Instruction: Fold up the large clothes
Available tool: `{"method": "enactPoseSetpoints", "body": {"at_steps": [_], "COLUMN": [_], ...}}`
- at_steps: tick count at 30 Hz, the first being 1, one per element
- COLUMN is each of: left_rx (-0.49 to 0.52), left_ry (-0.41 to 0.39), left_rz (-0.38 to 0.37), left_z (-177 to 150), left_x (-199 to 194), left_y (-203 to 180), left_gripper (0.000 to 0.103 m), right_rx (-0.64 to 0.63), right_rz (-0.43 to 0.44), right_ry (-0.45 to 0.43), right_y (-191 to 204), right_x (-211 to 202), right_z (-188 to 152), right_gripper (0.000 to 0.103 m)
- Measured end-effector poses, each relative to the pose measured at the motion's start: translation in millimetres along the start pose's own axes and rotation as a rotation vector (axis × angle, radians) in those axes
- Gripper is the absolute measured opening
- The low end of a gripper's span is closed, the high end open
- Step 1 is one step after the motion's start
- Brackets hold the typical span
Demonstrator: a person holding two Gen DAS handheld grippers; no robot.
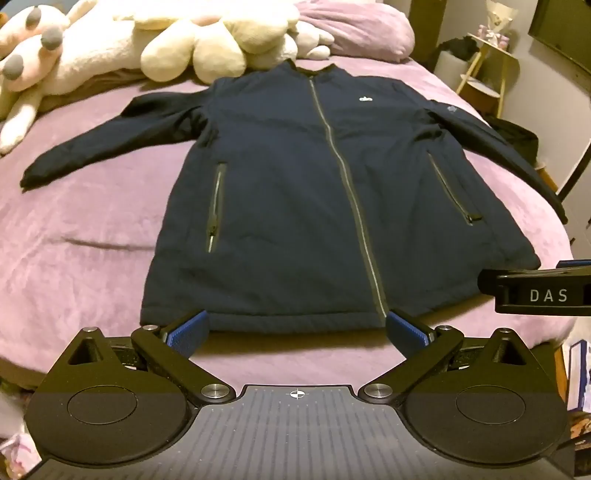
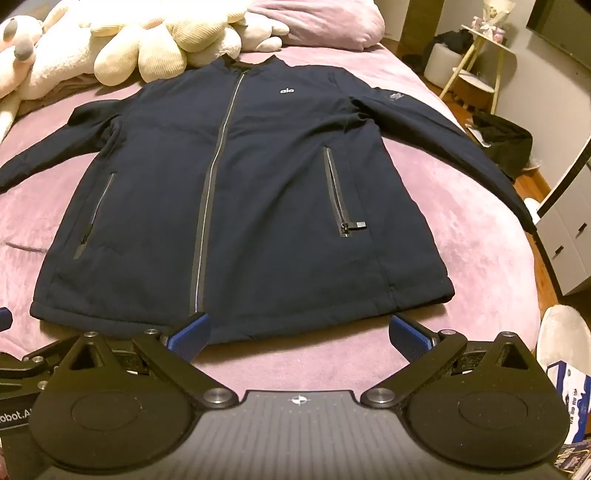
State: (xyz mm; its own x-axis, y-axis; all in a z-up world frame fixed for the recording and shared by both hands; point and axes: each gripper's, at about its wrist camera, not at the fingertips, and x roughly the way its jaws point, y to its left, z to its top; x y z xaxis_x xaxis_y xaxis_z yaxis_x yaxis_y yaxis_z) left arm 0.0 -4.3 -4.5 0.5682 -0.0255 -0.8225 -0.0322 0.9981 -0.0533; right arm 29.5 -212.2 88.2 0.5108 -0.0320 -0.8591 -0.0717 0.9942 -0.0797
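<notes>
A dark navy zip jacket [image 1: 295,192] lies flat and face up on the purple bed, zipped, both sleeves spread out to the sides. It also shows in the right wrist view [image 2: 258,192]. My left gripper [image 1: 297,330] is open and empty, just short of the jacket's bottom hem near the zip. My right gripper [image 2: 299,332] is open and empty, at the hem right of the zip. The right gripper's body shows at the right edge of the left wrist view [image 1: 539,293].
The purple blanket [image 1: 85,236] covers the bed. Plush toys [image 1: 207,44] and a purple pillow [image 1: 369,26] lie by the collar. A yellow side table [image 2: 476,62], a dark bag [image 2: 506,140] and white drawers [image 2: 569,236] stand right of the bed.
</notes>
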Motion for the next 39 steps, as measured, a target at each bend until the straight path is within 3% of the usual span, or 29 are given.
{"method": "enactPoseSetpoints", "body": {"at_steps": [39], "left_rx": [-0.015], "left_ry": [0.016], "left_rz": [-0.034], "left_z": [-5.2], "left_x": [8.0], "left_y": [5.7], "left_gripper": [0.103], "right_rx": [0.004], "right_rz": [-0.002], "right_ry": [-0.002], "right_y": [1.2], "right_x": [3.0], "right_z": [-1.6], "right_gripper": [0.103]}}
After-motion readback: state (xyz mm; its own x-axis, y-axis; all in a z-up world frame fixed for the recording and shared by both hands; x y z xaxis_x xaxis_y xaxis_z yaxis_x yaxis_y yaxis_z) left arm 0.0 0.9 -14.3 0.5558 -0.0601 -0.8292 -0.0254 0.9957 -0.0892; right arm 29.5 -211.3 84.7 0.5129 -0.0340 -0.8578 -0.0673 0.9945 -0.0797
